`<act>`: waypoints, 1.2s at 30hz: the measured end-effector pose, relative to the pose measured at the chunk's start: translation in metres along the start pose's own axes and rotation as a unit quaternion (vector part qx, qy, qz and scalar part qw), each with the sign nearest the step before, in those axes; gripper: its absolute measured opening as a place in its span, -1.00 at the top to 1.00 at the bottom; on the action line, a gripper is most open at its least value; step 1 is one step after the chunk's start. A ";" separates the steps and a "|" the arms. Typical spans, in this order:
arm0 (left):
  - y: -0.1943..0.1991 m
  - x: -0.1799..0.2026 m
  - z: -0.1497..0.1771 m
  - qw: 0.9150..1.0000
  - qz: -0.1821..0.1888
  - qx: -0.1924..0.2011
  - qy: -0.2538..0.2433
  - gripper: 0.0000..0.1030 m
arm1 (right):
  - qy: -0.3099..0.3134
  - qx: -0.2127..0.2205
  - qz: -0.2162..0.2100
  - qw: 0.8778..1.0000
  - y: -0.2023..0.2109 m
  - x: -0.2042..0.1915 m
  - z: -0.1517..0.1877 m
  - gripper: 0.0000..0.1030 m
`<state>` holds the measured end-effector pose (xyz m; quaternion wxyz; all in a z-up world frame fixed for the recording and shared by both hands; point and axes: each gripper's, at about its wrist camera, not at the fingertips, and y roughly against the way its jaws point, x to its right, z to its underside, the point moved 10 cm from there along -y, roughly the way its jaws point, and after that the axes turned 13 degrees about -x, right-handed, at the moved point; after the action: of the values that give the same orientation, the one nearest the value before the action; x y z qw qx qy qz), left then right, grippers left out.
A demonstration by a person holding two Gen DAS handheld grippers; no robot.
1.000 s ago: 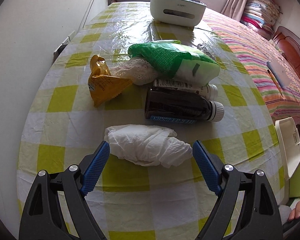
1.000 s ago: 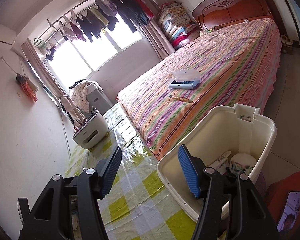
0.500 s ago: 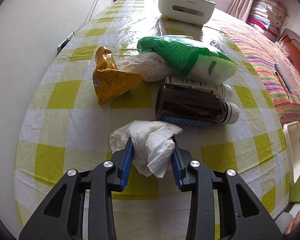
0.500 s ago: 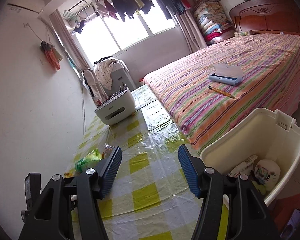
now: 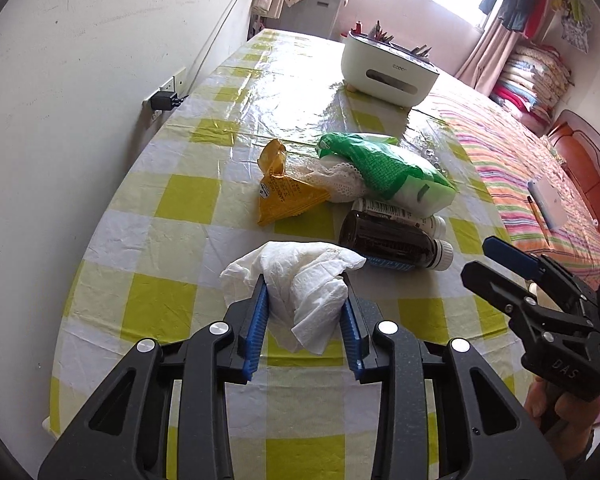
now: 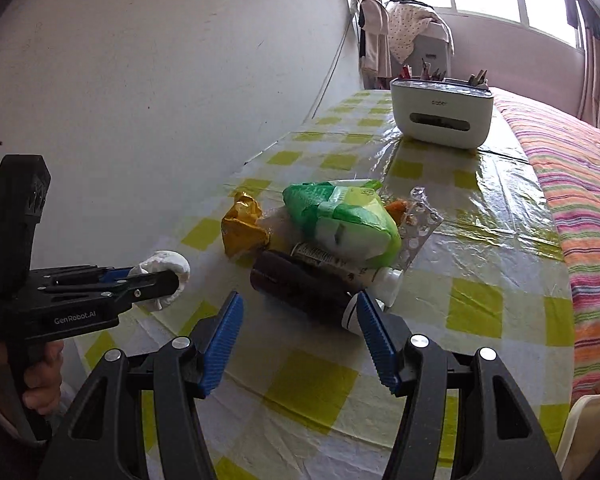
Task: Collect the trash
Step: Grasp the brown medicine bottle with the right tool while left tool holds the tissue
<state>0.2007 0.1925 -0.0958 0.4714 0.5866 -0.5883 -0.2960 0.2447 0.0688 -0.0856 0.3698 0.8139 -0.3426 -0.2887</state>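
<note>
The left gripper has its blue ribbed pads pressed into a crumpled white paper tissue, which bulges above and hangs below them over the yellow-and-white checked plastic tablecloth. In the right wrist view the same tissue shows at nine o'clock, at the tip of the left tool. The right gripper stands spread wide and holds nothing; its pads frame the near end of a dark brown bottle with a white cap lying on its side at twelve o'clock. Just behind it lies a second, labelled bottle, and touching that, a green-and-white soft plastic pack. At eleven o'clock sits a crumpled yellow snack wrapper; at one o'clock, a clear blister sheet. Far off at one o'clock stands a white tissue-box organiser, beside the striped bed cover.
</note>
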 end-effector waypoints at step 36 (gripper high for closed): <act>0.014 -0.025 0.008 0.999 0.022 0.003 0.042 0.35 | 0.104 -0.073 0.025 0.992 -0.047 -0.032 -0.025 -0.21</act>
<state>0.1843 0.2168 -0.0918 0.5004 0.5868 -0.5816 -0.2588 0.2601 0.1266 -0.1025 0.4687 0.8017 -0.3007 -0.2171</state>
